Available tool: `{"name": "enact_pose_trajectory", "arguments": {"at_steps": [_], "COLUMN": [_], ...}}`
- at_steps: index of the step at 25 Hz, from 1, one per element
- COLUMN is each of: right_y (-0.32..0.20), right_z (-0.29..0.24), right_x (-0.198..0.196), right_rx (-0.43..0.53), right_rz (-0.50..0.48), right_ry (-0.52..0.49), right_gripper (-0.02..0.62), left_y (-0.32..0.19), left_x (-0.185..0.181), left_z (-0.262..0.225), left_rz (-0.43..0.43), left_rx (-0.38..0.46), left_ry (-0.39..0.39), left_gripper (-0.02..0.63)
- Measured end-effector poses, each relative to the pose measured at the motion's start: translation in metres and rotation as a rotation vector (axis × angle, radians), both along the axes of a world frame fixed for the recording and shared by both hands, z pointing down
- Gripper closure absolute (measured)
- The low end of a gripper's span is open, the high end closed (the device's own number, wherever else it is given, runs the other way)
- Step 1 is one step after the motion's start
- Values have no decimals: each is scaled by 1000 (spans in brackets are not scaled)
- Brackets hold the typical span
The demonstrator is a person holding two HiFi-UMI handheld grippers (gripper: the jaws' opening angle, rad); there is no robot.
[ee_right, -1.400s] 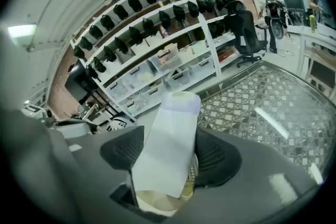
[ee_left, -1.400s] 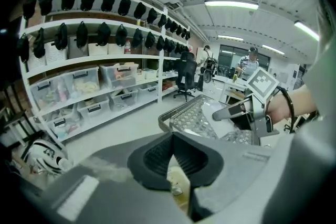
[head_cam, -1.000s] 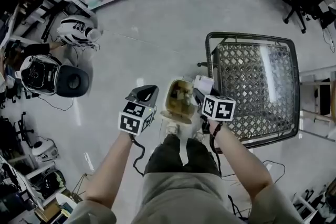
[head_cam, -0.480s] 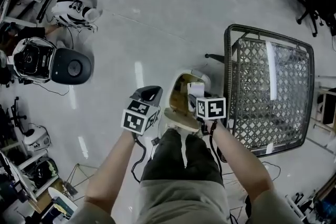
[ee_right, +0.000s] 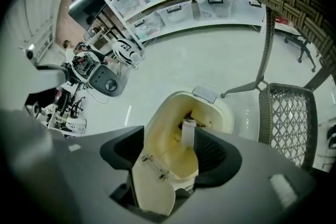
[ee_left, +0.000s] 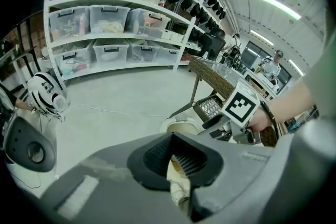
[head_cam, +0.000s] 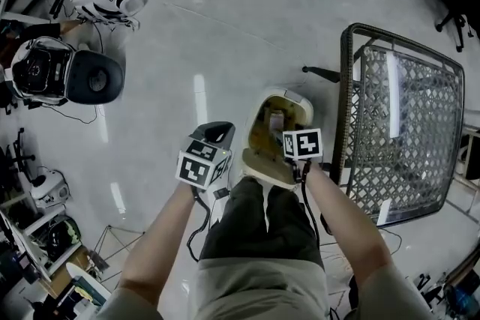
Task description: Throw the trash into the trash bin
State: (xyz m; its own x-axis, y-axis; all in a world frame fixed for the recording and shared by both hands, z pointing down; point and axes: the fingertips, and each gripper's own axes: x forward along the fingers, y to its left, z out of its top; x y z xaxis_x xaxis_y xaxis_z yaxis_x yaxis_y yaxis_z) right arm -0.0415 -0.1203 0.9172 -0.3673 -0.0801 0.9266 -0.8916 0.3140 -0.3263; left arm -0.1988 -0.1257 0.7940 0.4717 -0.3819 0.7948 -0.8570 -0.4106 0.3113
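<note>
The cream trash bin (head_cam: pixel 292 103) stands on the floor in front of my feet, its lid (head_cam: pixel 266 165) flipped open toward me. My right gripper (head_cam: pixel 289 137) hangs over the bin's mouth (ee_right: pixel 220 113), and its jaws have just been opening and stand wide. A small white piece (ee_right: pixel 188 132) shows inside the mouth by the right fingertip, not pressed between the pads. My left gripper (head_cam: pixel 216 133) is left of the bin, jaws close together (ee_left: pixel 173 139). Something pale shows in their slit; I cannot tell if it is held or lies beyond.
A woven lattice chair (head_cam: pixel 397 131) on a metal frame stands just right of the bin. Helmets and a black round device (head_cam: pixel 94 79) lie at the far left with cables. Shelves of clear boxes (ee_left: pixel 105 23) line the far wall. My legs (head_cam: pixel 262 221) are directly below.
Both grippers have sunk toward the bin. The right one moved over the bin's mouth, and the white piece that stuck out of its jaws now shows inside the bin.
</note>
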Motion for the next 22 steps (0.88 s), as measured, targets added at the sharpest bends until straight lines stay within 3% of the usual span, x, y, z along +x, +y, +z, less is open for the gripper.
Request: {"name": "enact_pose_trajectory", "arguments": {"at_steps": [4,9,16,22], "right_y": [0,-8,-36,-38], "right_z": [-10,-52,-156,-266], "right_x": [2,0,7,19], "right_rx": [14,80,262,414], "right_rz": [16,-2,24,33], "right_ry": [5,-39,-91,-164], "right_gripper": [336,422,542,565], "left_y": [5,-5,-22,-22], "left_x": [-5,0,5,12], "left_z": [-1,-27,-95,-175], "left_rz": [-1,-10,-2,0], "left_rx": [-4,50,149,239], "left_ry": [-2,10,20,24], "left_gripper": [604,604,604,604]}}
